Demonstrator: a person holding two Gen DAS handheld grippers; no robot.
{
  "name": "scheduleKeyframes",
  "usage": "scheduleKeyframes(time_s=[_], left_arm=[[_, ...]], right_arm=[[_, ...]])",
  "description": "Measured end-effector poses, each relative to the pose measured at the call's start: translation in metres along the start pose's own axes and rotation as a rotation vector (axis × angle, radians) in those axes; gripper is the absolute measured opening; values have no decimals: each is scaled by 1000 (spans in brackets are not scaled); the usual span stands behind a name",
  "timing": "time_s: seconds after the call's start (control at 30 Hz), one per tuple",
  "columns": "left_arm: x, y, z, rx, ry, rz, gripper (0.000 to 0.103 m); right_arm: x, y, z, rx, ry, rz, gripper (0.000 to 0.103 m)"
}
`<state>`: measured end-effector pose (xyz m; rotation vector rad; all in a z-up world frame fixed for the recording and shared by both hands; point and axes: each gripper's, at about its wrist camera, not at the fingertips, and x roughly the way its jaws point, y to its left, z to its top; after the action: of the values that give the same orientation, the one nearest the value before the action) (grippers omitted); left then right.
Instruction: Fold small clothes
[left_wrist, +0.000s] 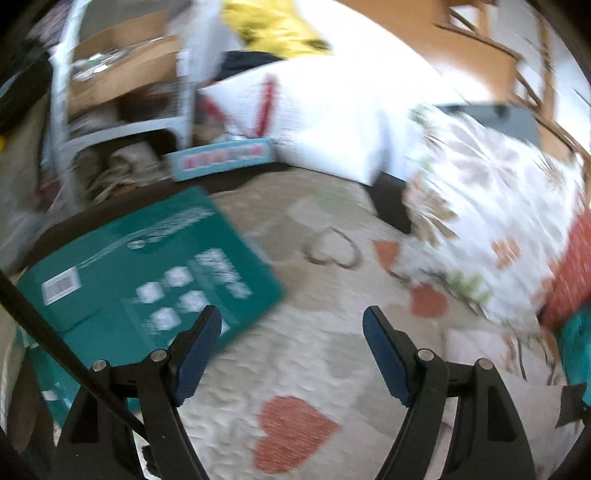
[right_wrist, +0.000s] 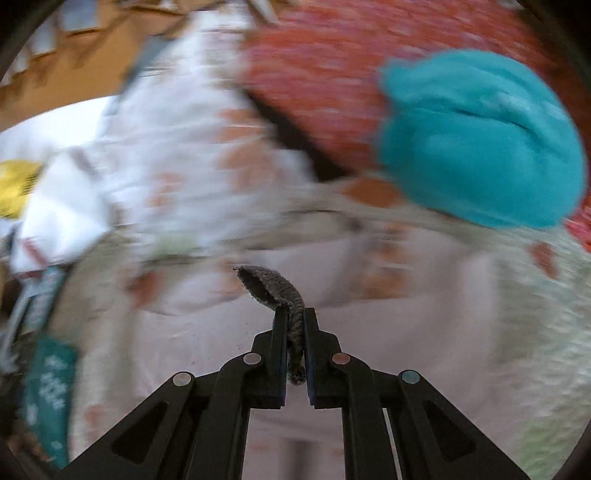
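Note:
My right gripper (right_wrist: 294, 314) is shut on a small grey knitted cloth (right_wrist: 271, 286), whose free end sticks up and to the left above the fingertips. Below it lies a pale pink cloth (right_wrist: 258, 332) spread on the bed. A bunched teal cloth (right_wrist: 480, 147) lies to the upper right against a red knitted piece (right_wrist: 314, 66). My left gripper (left_wrist: 291, 319) is open and empty above the heart-patterned bedspread (left_wrist: 295, 369). The teal cloth also shows at the right edge in the left wrist view (left_wrist: 576, 343). Both views are blurred.
A teal cardboard box (left_wrist: 147, 280) lies on the bed by my left finger. A floral pillow (left_wrist: 491, 206) and a white pillow (left_wrist: 321, 114) stand behind. Shelves with cardboard boxes (left_wrist: 122, 74) are at the far left. A wooden chair (left_wrist: 480, 55) stands at the back right.

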<state>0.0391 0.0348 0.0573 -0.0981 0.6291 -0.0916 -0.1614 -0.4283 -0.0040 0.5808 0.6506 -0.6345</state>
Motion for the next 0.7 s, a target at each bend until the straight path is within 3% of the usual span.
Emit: scheduleKeyframes(time_s=[0.17, 0.27, 0.4, 0.5, 0.57, 0.7], left_arm=[[0, -53, -11, 128, 22, -71, 78], [4, -77, -19, 184, 47, -104, 78], [8, -101, -32, 249, 72, -122, 78], [12, -113, -38, 281, 103, -145, 78], [15, -120, -43, 292, 124, -158, 78], [20, -129, -50, 304, 154, -173, 78]], right_arm=[[19, -53, -9, 17, 29, -141, 8], [26, -66, -8, 6, 52, -155, 9], [-5, -88, -4, 24, -27, -178, 10], [-20, -103, 3, 0, -34, -210, 11], [-32, -111, 1, -4, -35, -191, 12], [-32, -116, -1, 44, -20, -65, 14]])
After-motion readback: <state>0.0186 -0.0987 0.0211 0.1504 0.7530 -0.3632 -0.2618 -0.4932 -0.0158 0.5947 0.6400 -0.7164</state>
